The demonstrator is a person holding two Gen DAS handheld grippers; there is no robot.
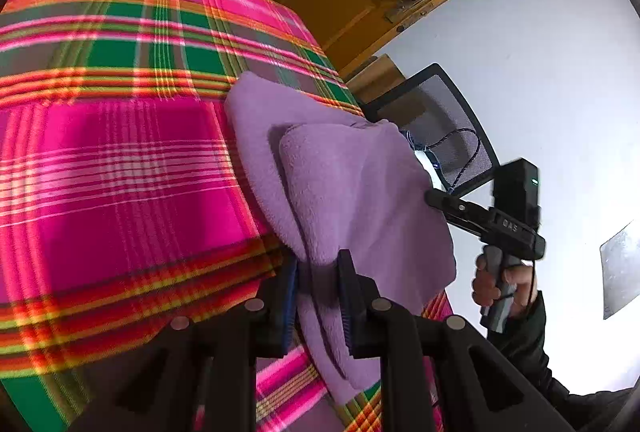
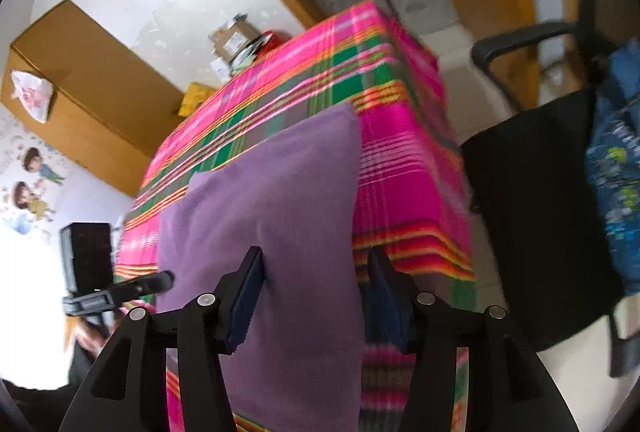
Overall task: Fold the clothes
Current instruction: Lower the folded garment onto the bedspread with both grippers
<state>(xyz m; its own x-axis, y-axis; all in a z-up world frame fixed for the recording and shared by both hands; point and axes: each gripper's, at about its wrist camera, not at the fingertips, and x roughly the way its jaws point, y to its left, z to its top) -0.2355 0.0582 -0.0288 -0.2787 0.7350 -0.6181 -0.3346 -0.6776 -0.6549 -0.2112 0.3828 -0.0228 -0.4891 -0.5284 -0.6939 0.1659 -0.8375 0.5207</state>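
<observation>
A soft lilac fleece cloth [image 1: 360, 192], doubled over into thick rounded layers, hangs lifted off the pink, green and orange plaid-covered surface [image 1: 120, 152] near its front edge. The left claw [image 1: 318, 296] pinches a bunched fold of it. The right claw [image 2: 316, 296] stands wide, the fleece draped between its fingers. Only the left view shows a hand [image 1: 500, 284] gripping the right handle; only the right shows a black chair [image 2: 540, 212].

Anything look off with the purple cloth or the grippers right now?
The purple cloth is bunched unevenly: one folded lobe sits atop another, edges not lined up. The left gripper pinches a lower fold, while the right gripper stands open around the cloth. Nothing spilled or torn on the plaid tablecloth.
</observation>
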